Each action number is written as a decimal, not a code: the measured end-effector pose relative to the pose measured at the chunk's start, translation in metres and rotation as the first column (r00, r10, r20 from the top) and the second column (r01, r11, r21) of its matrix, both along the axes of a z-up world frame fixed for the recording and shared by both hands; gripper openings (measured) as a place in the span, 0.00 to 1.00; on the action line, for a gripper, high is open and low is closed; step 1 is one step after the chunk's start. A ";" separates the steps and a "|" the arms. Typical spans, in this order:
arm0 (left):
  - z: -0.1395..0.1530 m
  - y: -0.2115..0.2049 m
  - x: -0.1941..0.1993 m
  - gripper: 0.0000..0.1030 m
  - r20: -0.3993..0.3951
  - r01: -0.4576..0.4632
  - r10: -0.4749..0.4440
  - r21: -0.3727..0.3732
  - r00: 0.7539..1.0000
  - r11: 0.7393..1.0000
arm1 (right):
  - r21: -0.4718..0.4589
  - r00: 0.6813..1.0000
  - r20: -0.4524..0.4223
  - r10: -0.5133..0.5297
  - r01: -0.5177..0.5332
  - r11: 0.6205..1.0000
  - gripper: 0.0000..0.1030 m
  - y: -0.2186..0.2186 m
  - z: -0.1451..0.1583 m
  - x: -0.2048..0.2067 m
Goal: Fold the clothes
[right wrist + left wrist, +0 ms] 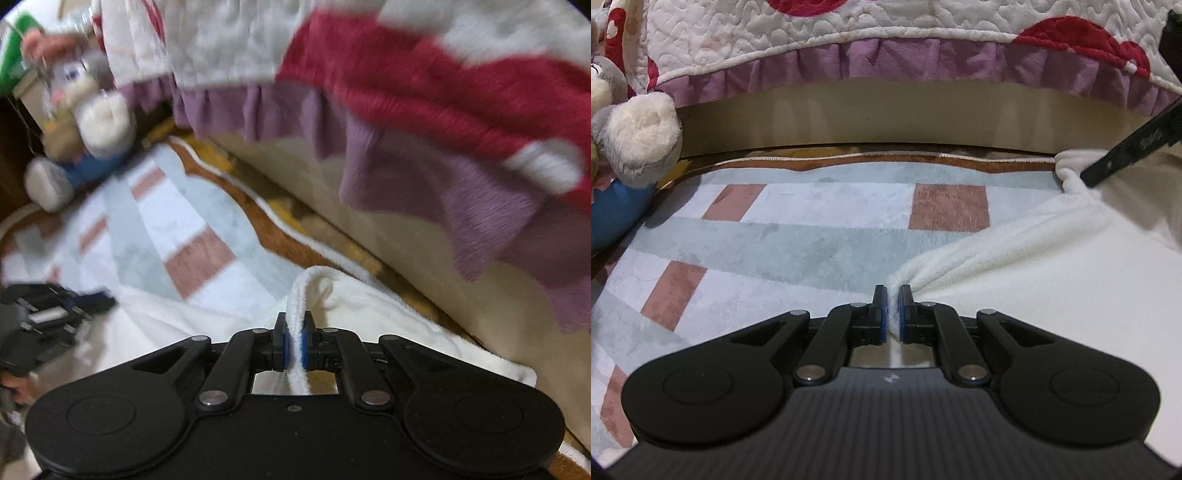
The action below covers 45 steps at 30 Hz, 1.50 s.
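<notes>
Left gripper (894, 295) and right gripper (294, 325) are each pinching the white fleece garment (1034, 266)'s edge; advise lifting evenly, keeping taut.

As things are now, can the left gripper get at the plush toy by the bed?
Probably not yet: the left gripper is shut on the white garment. The rug toward the plush toy looks clear, but it must release first.
</notes>
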State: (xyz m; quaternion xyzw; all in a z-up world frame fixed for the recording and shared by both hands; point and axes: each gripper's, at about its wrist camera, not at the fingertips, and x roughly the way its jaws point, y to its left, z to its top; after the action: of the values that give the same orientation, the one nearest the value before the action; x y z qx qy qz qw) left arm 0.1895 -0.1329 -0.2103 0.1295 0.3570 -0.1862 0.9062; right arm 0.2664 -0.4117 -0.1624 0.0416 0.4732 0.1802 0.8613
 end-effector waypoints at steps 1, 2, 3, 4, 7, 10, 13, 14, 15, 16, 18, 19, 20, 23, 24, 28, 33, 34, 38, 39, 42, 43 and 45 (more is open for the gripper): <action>-0.001 0.000 -0.001 0.05 0.004 0.003 -0.003 0.010 1.000 1.000 | -0.039 1.000 -0.005 -0.011 0.011 0.999 0.09 0.005 -0.003 0.001; -0.001 -0.001 -0.002 0.05 0.009 0.007 -0.007 0.021 1.000 1.000 | -0.060 0.999 0.008 -0.041 0.041 0.997 0.11 0.008 -0.002 0.000; -0.001 -0.001 -0.002 0.05 0.010 0.007 -0.007 0.022 1.000 1.000 | -0.074 0.997 0.034 -0.073 0.075 0.994 0.11 0.011 0.001 -0.003; -0.001 0.000 -0.002 0.05 0.006 0.003 -0.003 0.014 1.000 1.000 | -0.059 0.987 0.108 -0.121 0.127 0.990 0.14 0.011 0.012 -0.014; -0.001 0.004 0.000 0.05 -0.007 -0.008 0.008 -0.016 1.000 1.000 | 0.062 0.879 0.375 -0.293 0.292 0.955 0.44 0.002 0.061 -0.069; 0.001 0.005 0.000 0.05 -0.012 -0.012 0.012 -0.023 1.000 1.000 | 0.068 0.821 0.471 -0.324 0.332 0.941 0.44 -0.006 0.086 -0.126; 0.002 0.004 0.000 0.05 -0.012 -0.019 0.019 -0.021 1.000 1.000 | -0.022 0.861 0.416 -0.293 0.332 0.943 0.43 -0.011 0.080 -0.169; 0.002 0.003 0.000 0.05 -0.011 -0.021 0.020 -0.019 1.000 1.000 | -0.064 0.873 0.398 -0.280 0.331 0.942 0.42 -0.011 0.074 -0.181; 0.001 0.003 0.000 0.05 -0.008 -0.020 0.020 -0.016 1.000 1.000 | -0.097 0.885 0.378 -0.270 0.328 0.940 0.41 -0.012 0.068 -0.193; 0.001 0.003 0.000 0.05 -0.006 -0.019 0.019 -0.013 1.000 1.000 | -0.105 0.896 0.355 -0.266 0.321 0.941 0.41 -0.011 0.060 -0.201; 0.001 0.004 0.000 0.05 -0.009 -0.022 0.021 -0.022 1.000 1.000 | -0.120 0.915 0.316 -0.251 0.301 0.946 0.41 -0.008 0.047 -0.204; 0.001 0.005 0.000 0.05 -0.012 -0.024 0.023 -0.029 1.000 0.999 | -0.127 0.923 0.299 -0.240 0.288 0.949 0.41 -0.006 0.041 -0.202; 0.001 0.006 0.001 0.05 -0.014 -0.025 0.024 -0.034 1.000 0.999 | -0.134 0.931 0.282 -0.230 0.276 0.952 0.41 -0.004 0.035 -0.199; 0.001 0.007 0.001 0.05 -0.020 -0.028 0.028 -0.042 0.999 0.999 | -0.165 0.954 0.222 -0.201 0.240 0.957 0.22 0.000 0.014 -0.177; 0.000 0.007 0.000 0.05 -0.021 -0.028 0.027 -0.041 0.999 0.999 | -0.173 0.957 0.197 -0.211 0.246 0.954 0.21 0.000 0.007 -0.162; 0.001 0.005 -0.002 0.05 -0.016 -0.016 0.016 -0.020 1.000 1.000 | -0.116 0.932 0.150 -0.329 0.347 0.931 0.17 -0.011 -0.013 -0.128; -0.001 0.004 -0.001 0.05 -0.024 -0.029 0.029 -0.033 0.999 0.999 | -0.110 0.925 0.154 -0.346 0.364 0.925 0.17 -0.012 -0.015 -0.128; -0.002 0.004 -0.002 0.05 -0.021 -0.027 0.027 -0.028 0.999 0.999 | -0.080 0.917 0.151 -0.369 0.384 0.920 0.18 -0.017 -0.015 -0.127; -0.002 0.001 -0.004 0.06 -0.016 -0.026 0.026 -0.008 1.000 1.000 | -0.167 0.929 0.216 -0.301 0.339 0.926 0.29 -0.009 -0.016 -0.129; -0.001 0.000 -0.004 0.06 -0.020 -0.026 0.026 0.002 0.999 1.000 | -0.190 0.927 0.238 -0.291 0.338 0.922 0.34 -0.008 -0.016 -0.127; 0.009 -0.001 -0.011 0.18 -0.012 -0.034 0.034 0.006 0.999 0.999 | -0.317 0.927 0.280 -0.248 0.333 0.888 0.28 -0.004 -0.014 -0.113; 0.014 -0.001 -0.014 0.28 0.002 -0.027 0.027 -0.007 1.000 1.000 | -0.392 0.942 0.284 -0.181 0.287 0.874 0.17 0.000 -0.015 -0.109; 0.023 -0.001 -0.021 0.38 0.032 -0.004 0.005 -0.048 0.999 0.999 | -0.477 0.955 0.286 -0.085 0.218 0.851 0.07 0.006 -0.014 -0.110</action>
State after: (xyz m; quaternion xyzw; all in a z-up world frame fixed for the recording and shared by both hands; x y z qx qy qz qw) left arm 0.1683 -0.1335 -0.1876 0.1099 0.3383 -0.1906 0.9150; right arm 0.1564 -0.4061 -0.1764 -0.1704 0.3846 -0.0147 0.9071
